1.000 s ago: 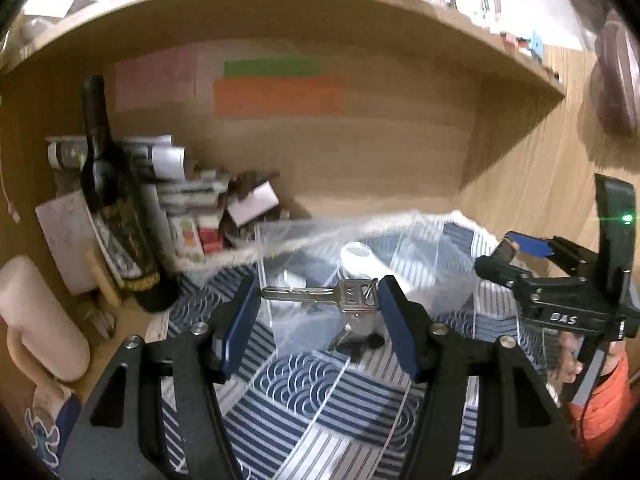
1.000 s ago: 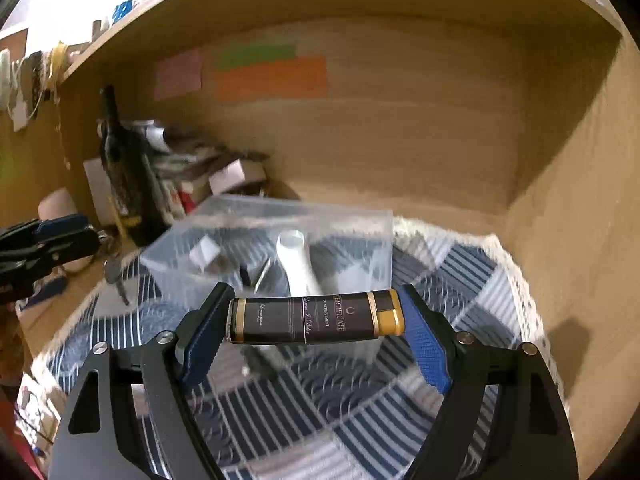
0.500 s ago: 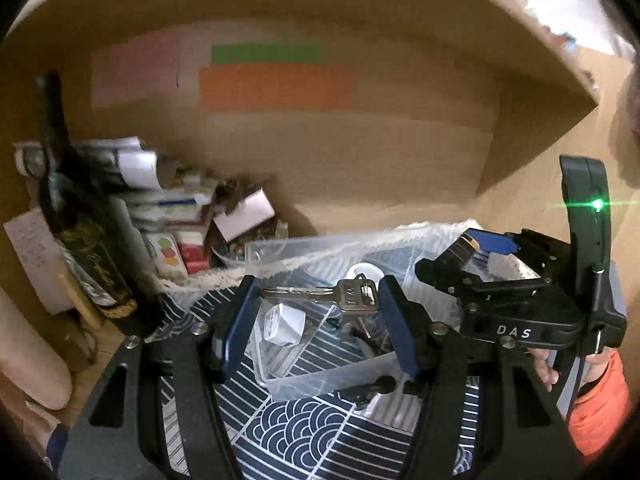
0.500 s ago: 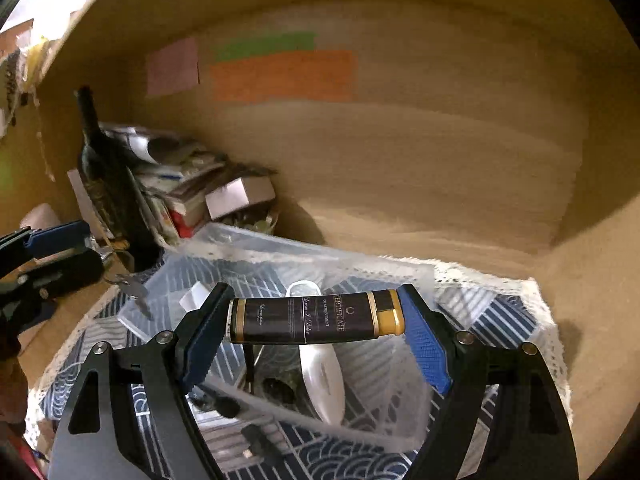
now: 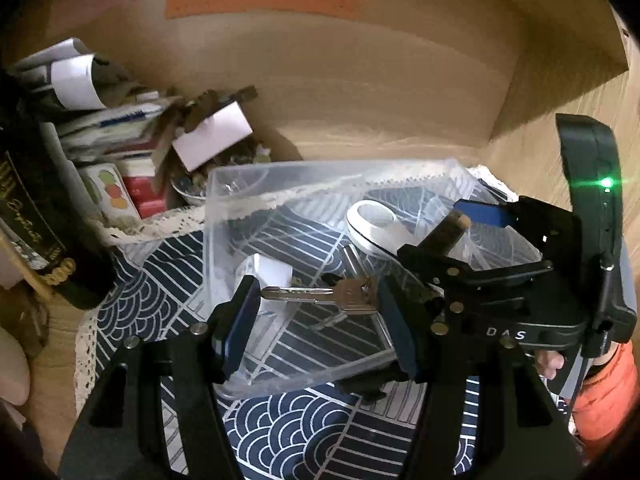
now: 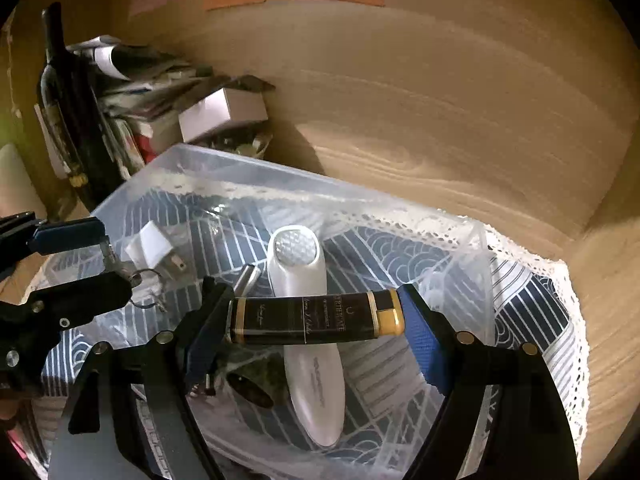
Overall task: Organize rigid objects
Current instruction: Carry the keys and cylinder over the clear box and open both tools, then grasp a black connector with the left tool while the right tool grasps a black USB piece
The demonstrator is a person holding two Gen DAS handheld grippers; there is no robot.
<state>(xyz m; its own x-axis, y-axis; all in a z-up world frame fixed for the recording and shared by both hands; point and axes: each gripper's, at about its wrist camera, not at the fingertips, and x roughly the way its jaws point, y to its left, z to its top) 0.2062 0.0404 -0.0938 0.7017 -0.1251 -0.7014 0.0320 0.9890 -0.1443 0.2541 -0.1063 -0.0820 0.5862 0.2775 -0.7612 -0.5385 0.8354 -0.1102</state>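
While both loads hang over clear bin, ready to drop: your left gripper pinches keys lengthwise; right gripper clamps black-gold tube endwise, near white handheld device.

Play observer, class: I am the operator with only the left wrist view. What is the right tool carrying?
Observer: The right tool is shut on a black tube with gold bands, held crosswise.
Operator: Is it over the bin?
Observer: Yes, above the clear plastic bin, directly over a white handheld device lying inside.
Operator: Anything else beneath?
Observer: A dark oval item beside the device; I cannot identify it.
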